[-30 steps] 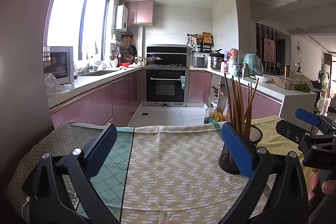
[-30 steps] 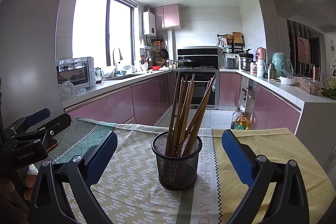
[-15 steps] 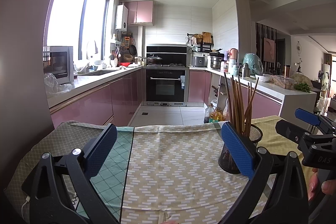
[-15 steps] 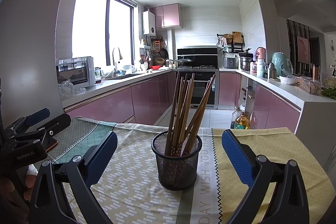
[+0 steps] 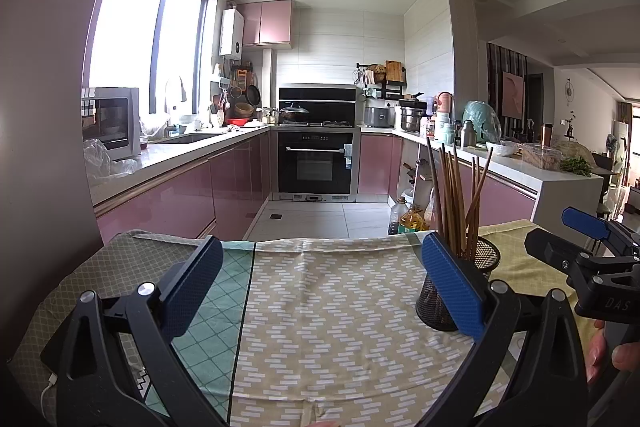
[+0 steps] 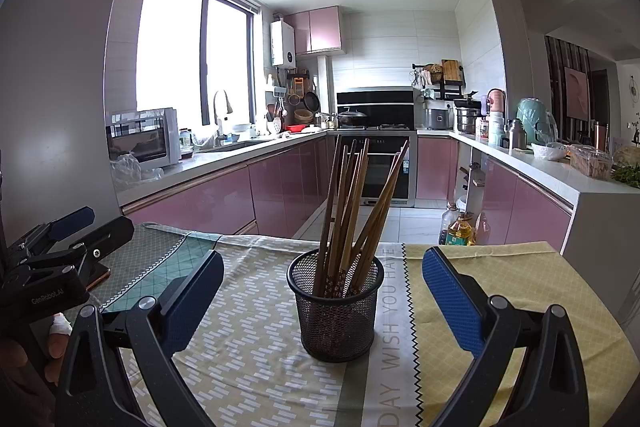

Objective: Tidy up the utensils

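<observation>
A black mesh cup (image 6: 336, 311) stands upright on the patterned tablecloth (image 6: 256, 359), holding several brown wooden chopsticks (image 6: 352, 211) that lean outward. My right gripper (image 6: 320, 291) is open, its blue pads on either side of the cup and a little nearer than it, touching nothing. In the left wrist view the same cup (image 5: 480, 259) is partly hidden behind the right pad of my left gripper (image 5: 320, 283), which is open over bare cloth with nothing between its fingers. Each gripper shows at the edge of the other's view.
The cloth-covered table (image 5: 328, 327) ends at a far edge above the tiled kitchen floor. Oil bottles (image 6: 458, 227) stand on the floor beyond it. A phone with a white cable (image 5: 52, 383) lies at the near left. Pink cabinets and an oven (image 5: 316, 163) lie behind.
</observation>
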A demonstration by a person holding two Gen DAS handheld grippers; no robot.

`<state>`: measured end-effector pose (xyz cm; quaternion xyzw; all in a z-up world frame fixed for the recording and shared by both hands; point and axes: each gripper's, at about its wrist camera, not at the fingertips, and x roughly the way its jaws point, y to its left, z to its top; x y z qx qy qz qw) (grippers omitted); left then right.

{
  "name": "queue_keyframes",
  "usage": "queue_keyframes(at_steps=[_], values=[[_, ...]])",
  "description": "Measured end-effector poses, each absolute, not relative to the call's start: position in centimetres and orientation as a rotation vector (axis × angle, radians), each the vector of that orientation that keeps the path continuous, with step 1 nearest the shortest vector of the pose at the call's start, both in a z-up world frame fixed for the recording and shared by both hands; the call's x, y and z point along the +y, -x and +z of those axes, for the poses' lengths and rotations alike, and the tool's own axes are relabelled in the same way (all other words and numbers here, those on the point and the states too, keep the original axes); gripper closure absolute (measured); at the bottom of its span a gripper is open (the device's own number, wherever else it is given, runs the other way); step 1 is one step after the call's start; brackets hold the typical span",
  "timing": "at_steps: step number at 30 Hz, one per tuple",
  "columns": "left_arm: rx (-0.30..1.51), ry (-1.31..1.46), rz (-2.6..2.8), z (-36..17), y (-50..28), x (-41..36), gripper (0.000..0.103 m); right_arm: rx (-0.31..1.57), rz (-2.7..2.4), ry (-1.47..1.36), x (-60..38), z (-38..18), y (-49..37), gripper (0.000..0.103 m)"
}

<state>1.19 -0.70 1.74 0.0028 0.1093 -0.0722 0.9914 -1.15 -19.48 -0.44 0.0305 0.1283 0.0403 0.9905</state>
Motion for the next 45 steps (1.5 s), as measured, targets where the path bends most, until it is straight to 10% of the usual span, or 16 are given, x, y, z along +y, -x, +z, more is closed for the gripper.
queue_keyframes(at_steps=[45], values=[[0.230, 0.009, -0.116, 1.53, -0.75, -1.24, 0.005, 0.267, 0.077, -0.063, -19.77, -0.46, 1.10, 0.007]])
